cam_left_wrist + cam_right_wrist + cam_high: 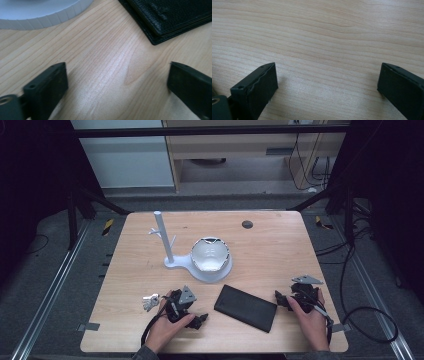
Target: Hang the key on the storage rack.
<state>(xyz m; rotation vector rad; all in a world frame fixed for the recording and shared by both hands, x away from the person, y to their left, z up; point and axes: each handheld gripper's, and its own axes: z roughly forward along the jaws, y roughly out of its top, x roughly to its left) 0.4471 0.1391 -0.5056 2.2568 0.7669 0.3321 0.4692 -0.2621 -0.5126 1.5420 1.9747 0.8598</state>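
A black wallet (246, 307) lies flat on the wooden table (270, 245), near the front and between my two hands. My left gripper (197, 313) rests on the table just left of it, open, with bare wood between its jaws. In the left gripper view (117, 85) a corner of the wallet (172, 15) lies ahead to the upper right. My right gripper (284, 299) sits right of the wallet, open and apart from it. The right gripper view (327, 85) has plain tabletop between the jaws.
A white stand (162, 237) with a post and short pegs rises behind the wallet. Its round base (40, 12) carries a white bowl (210, 254). A bunch of keys (150, 301) lies left of my left hand. A dark round hole (247, 224) marks the far side.
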